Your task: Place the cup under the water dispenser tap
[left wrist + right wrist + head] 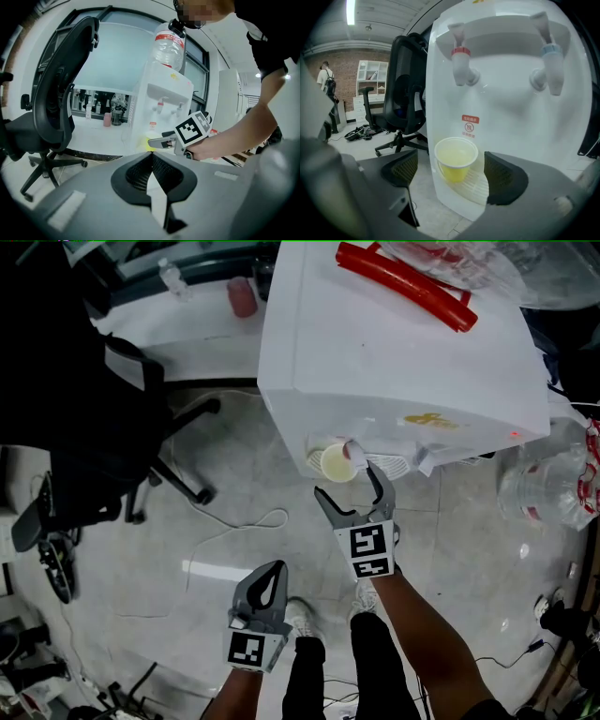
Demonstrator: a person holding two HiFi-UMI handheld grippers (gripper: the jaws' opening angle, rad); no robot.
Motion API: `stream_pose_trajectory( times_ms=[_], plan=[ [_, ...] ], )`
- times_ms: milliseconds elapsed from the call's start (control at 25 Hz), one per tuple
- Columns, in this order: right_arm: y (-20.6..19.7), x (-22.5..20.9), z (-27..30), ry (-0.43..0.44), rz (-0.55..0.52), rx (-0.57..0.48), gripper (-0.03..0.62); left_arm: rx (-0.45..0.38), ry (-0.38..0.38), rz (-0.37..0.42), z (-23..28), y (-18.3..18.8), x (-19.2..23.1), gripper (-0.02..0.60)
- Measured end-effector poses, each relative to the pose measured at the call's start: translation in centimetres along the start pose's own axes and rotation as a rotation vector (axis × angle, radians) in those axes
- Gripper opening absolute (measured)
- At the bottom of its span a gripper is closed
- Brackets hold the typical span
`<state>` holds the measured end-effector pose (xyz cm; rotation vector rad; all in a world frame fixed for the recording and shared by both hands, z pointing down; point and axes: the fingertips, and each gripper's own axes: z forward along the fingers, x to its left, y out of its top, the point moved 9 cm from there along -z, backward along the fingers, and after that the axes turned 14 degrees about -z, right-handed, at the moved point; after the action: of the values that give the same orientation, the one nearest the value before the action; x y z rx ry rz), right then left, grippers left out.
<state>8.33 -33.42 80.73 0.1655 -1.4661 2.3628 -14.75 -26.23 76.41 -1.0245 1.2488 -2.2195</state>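
Since cup [456,161] sits at tray's [477,186] left edge under red tap [462,65]: placed. Right gripper [348,484] spread, clear; left gripper [151,157] closed, empty.

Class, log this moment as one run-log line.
cup: on tray under red tap | right gripper: open, not touching cup | left gripper: shut, empty

Yellow cup [455,162] upright on the white ribbed drip tray [477,186]

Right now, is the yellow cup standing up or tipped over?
Standing up. The yellow cup has its round rim facing up, and its base sits on the dispenser's drip tray, below the red tap.
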Motion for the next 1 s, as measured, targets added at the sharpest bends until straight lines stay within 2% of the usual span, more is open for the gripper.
stream_pose_trajectory(
  times_ms=[240, 520, 640, 840, 1000],
  plan=[
    [2.7, 1.5, -5.3, 0.038, -0.013, -0.043, 0.424, -0.019, -0.001, 0.014, -1.1, 2.0, -0.6, 0.018],
    [7.4, 3.0, -12.2, 0.029, -0.011, -0.111, 0.295, -0.034, -0.016, 0.023, -3.0, 4.0, -2.2, 0.018],
    [9.2, 3.0, -14.9, 0.008, 0.012, -0.13, 0.228, -0.005, 0.007, -0.007, -3.9, 4.9, -3.1, 0.018],
    [12.9, 3.2, -18.2, 0.003, 0.022, -0.154, 0.151, -0.11, 0.064, -0.086, -6.6, 7.8, -3.4, 0.018],
    [16.5, 2.8, -20.9, 0.003, 0.018, -0.175, 0.09, -0.124, 0.048, -0.066, -8.4, 11.6, -4.8, 0.018]
  ],
)
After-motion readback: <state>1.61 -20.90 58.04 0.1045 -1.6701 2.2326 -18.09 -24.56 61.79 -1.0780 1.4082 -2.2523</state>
